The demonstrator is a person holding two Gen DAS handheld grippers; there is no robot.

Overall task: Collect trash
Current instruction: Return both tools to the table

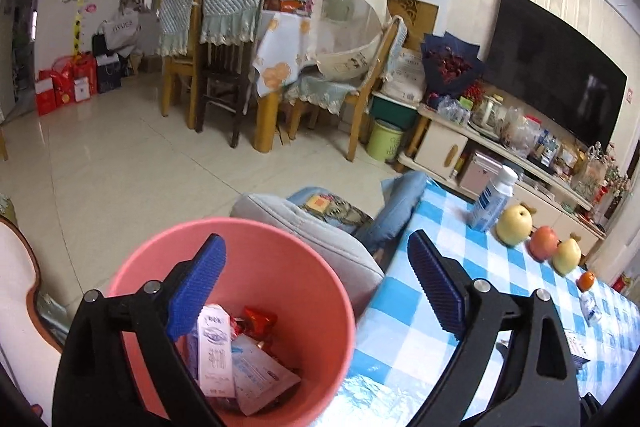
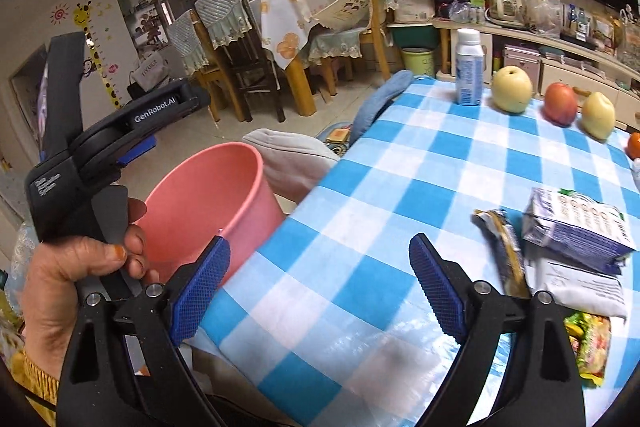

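a pink bucket [image 1: 240,307] stands on the floor against the edge of a table covered in a blue and white checked cloth [image 1: 460,267]. in the left wrist view it sits below and between the jaws, reaching past the left jaw, and its bottom is cut off by the frame edge. inside lie a pink and white carton [image 1: 216,355], a pale wrapper [image 1: 260,379] and a red wrapper [image 1: 260,321]; the blue pad of the left jaw hides part of the heap.

the left gripper [image 1: 316,287] hangs over the bucket with its jaws spread wide and nothing between them. in the right wrist view a hand [image 2: 76,279] grips that gripper's black handle beside the bucket [image 2: 212,203], whose inside is hidden from this angle.

the right gripper [image 2: 320,287] points down at the bare cloth [image 2: 360,187], jaws released and wide apart, holding nothing. just beyond its right jaw lies more trash: a crushed blue and white carton [image 2: 576,223], a dark yellow wrapper [image 2: 506,251], a white packet [image 2: 580,291] and a colourful packet [image 2: 592,343] partly hidden behind the jaw's arm.

farther ahead of the jaws a white bottle [image 2: 469,71] stands upright beside two yellow pears [image 2: 512,89] with a red apple [image 2: 561,103] between them. an orange fruit [image 2: 634,145] is cut off at the right edge.
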